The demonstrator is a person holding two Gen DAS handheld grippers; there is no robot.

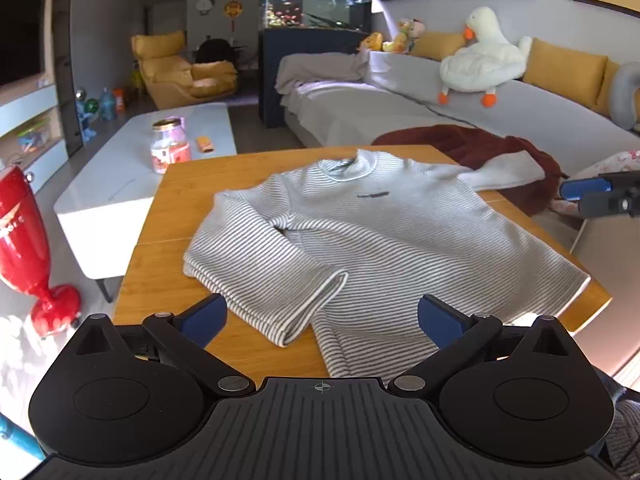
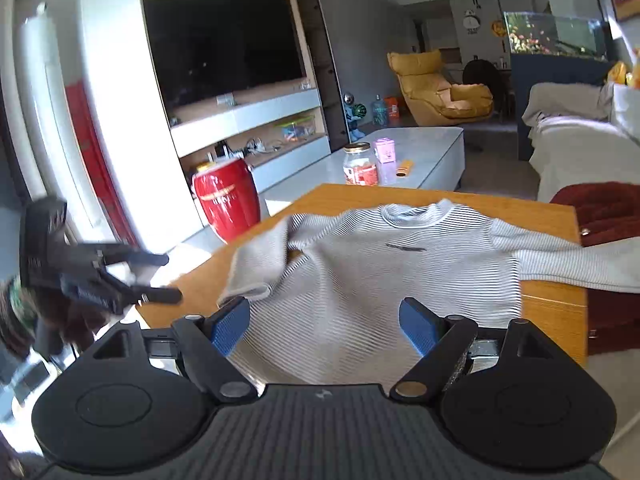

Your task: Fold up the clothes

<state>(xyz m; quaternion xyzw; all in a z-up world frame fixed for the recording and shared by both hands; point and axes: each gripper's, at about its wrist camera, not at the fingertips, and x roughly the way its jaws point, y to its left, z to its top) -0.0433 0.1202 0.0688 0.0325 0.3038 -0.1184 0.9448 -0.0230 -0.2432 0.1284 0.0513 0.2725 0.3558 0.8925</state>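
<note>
Both claws, left gripper (image 1: 320,316) and right gripper (image 2: 324,320), gaped wide and empty over the grey-white striped knit sweater (image 1: 360,224), collar pointing away, 1 sleeve folded in.

Both grippers — black ribbed bodies, round hubs, silver screws — carry blue pads (image 1: 204,318).

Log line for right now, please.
striped shirt flat on wooden table | one sleeve folded in | left gripper open | right gripper open
</note>
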